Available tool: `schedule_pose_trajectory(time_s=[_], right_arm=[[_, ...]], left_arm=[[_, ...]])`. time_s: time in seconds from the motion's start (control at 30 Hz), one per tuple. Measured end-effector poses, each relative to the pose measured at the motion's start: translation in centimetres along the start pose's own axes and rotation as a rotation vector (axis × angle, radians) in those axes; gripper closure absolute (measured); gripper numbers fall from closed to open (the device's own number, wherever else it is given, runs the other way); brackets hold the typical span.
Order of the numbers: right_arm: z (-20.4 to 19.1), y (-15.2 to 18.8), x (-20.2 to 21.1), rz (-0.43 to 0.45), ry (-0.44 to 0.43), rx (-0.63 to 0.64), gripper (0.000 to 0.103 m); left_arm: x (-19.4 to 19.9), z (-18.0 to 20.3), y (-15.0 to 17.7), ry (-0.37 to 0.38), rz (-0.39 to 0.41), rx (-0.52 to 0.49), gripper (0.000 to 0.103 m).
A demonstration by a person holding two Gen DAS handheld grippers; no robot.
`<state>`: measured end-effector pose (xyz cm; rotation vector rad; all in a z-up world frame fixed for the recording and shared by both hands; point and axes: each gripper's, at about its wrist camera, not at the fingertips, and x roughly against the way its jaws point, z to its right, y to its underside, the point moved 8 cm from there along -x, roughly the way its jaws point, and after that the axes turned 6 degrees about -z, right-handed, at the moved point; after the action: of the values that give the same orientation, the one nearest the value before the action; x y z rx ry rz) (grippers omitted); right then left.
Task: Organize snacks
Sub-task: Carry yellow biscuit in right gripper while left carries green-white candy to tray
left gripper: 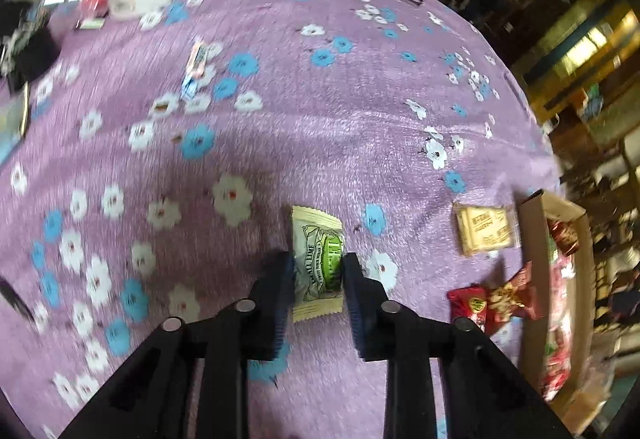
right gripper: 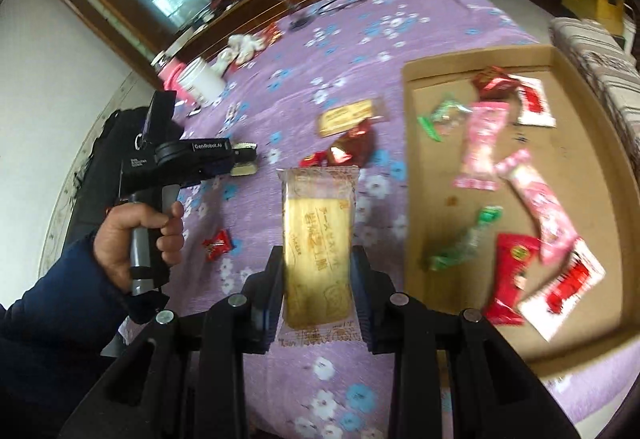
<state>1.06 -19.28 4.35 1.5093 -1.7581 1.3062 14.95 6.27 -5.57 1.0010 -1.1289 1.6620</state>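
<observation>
My cardboard tray (right gripper: 480, 57) sits at two o'clock on the purple flowered counter (right gripper: 304, 87), holding wrapped snacks. My right gripper (right gripper: 317, 267) pinches a yellow biscuit pack (right gripper: 318, 235). My left gripper (left gripper: 318, 271) pinches a green-labelled packet (left gripper: 318, 259).

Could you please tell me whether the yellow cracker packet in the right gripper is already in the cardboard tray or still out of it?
Out: the yellow cracker packet is clamped in the right gripper over the purple cloth, beside the cardboard tray.
</observation>
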Motion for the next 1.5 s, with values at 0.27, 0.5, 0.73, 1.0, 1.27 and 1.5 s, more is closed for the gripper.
schedule_pose_trajectory(time_s=[0.27,0.5,0.73,1.0,1.27,1.5], right_arm=[[0.9,0.1,0.6,0.012,-0.001,-0.036,0.072],[0.3,-0.4,-0.2,0.000,-0.024,-0.041,0.072],[-1.3,-0.4,-0.9,-0.016,-0.055,-0.001,0.072],[-0.9,-0.4,-0.3,-0.004,-0.081,-0.012,0.072],[1.9,-0.3,1.0,0.021,-0.083,-0.061,0.072],[5.4,-0.1,2.6,0.049,-0.063,-0.124,0.072]], left_arm=[[0.8,0.8,3.0,0.025,0.018,-0.080,0.082],[3.2,3.8,7.0,0.078,0.026,-0.179,0.082],[6.9,6.0,8.1,0.125,0.074,-0.226,0.082],[8.2,8.3,9.3,0.130,0.082,-0.261,0.082],[7.6,12.4,10.6,0.143,0.061,-0.327,0.082],[6.9,16.8,11.4,0.169,0.044,-0.386,0.082]])
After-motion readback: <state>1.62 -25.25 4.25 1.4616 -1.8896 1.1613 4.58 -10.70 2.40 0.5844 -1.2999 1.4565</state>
